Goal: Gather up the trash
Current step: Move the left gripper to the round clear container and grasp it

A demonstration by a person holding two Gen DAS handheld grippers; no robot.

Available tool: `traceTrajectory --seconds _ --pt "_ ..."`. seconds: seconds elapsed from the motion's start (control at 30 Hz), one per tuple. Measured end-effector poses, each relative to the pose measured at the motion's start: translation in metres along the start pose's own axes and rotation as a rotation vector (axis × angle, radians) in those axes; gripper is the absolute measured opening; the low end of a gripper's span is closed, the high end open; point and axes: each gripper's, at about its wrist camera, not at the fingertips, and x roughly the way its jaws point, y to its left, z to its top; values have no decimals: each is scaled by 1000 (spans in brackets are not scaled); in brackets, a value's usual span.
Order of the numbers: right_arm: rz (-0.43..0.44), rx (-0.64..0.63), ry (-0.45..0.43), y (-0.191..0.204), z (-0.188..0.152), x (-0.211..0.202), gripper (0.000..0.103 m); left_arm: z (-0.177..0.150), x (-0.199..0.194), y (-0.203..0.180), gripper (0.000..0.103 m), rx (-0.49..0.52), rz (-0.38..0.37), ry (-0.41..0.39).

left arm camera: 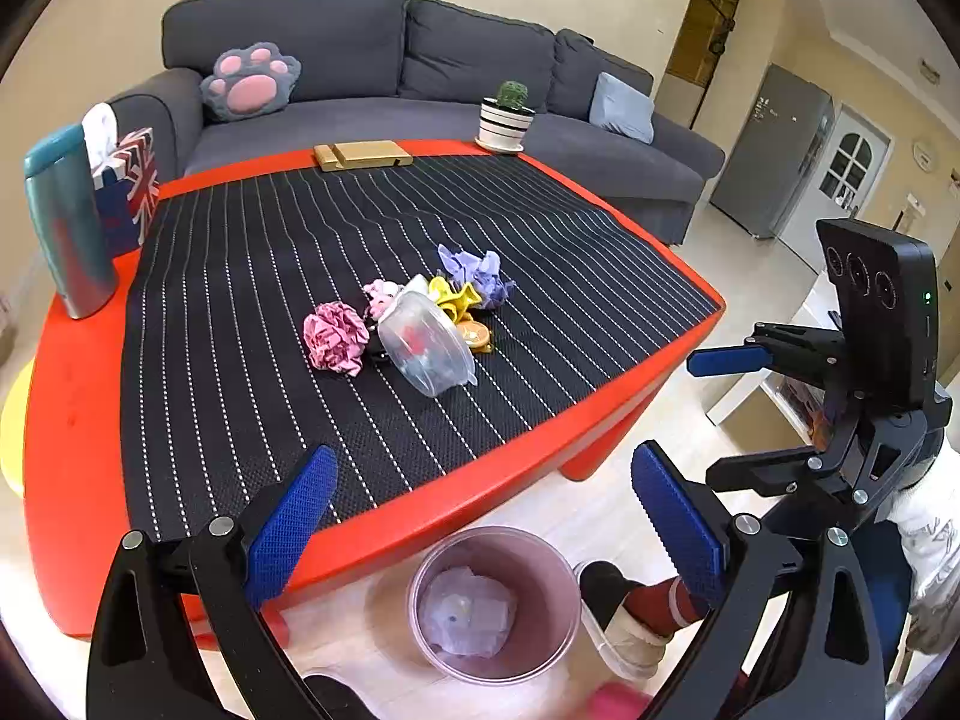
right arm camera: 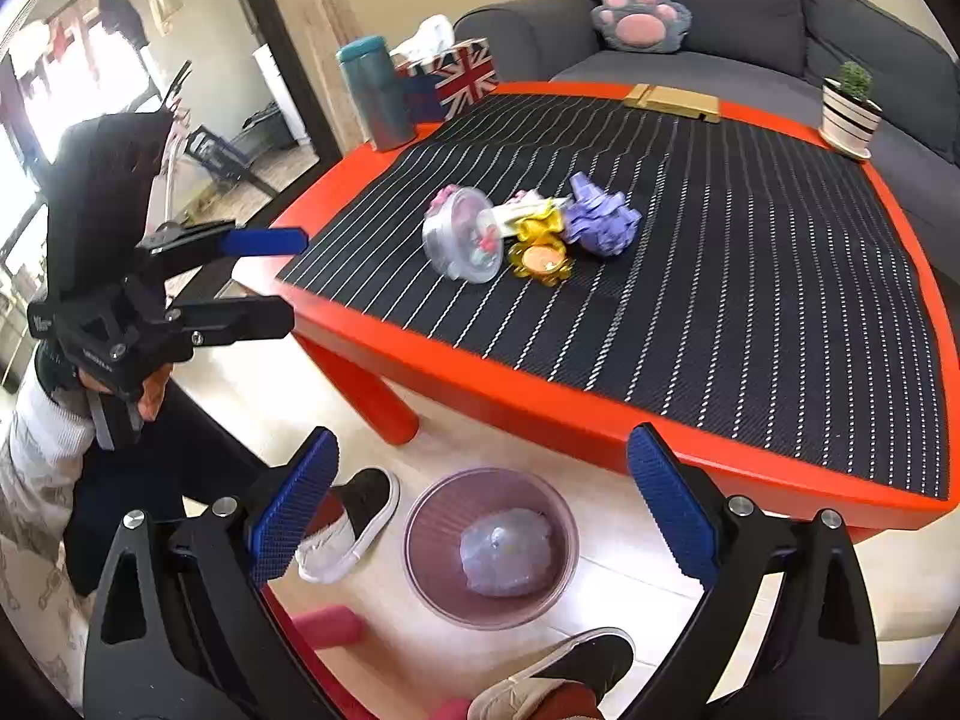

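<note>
Trash lies in a cluster mid-mat: a pink crumpled paper ball [left arm camera: 335, 338], a clear plastic container [left arm camera: 425, 351] on its side, yellow wrappers [left arm camera: 454, 297] and a purple paper wad [left arm camera: 477, 273]. The container [right arm camera: 462, 235], yellow wrappers [right arm camera: 540, 240] and purple wad [right arm camera: 600, 217] also show in the right wrist view. A pink translucent bin [left arm camera: 493, 603] stands on the floor by the table edge, with a pale wad inside; it also shows in the right wrist view [right arm camera: 491, 546]. My left gripper [left arm camera: 480, 516] is open and empty above the bin. My right gripper [right arm camera: 480, 501] is open and empty above the bin.
The red table [left arm camera: 492, 480] carries a black striped mat [left arm camera: 372, 228], a teal bottle [left arm camera: 69, 219], a Union Jack tissue box [left arm camera: 135, 186], a wooden stand [left arm camera: 363, 155] and a potted cactus [left arm camera: 507, 117]. A grey sofa [left arm camera: 420, 60] stands behind. Feet in slippers [right arm camera: 354, 525] are beside the bin.
</note>
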Motion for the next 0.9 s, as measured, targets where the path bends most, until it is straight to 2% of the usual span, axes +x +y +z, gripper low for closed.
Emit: traceTrajectory --seconds 0.4,0.9 --pt "-73 64 -48 -23 18 -1 95 18 17 13 95 -66 59 6" --pt "-103 116 -75 -41 20 -8 95 38 51 20 95 -148 119 44"
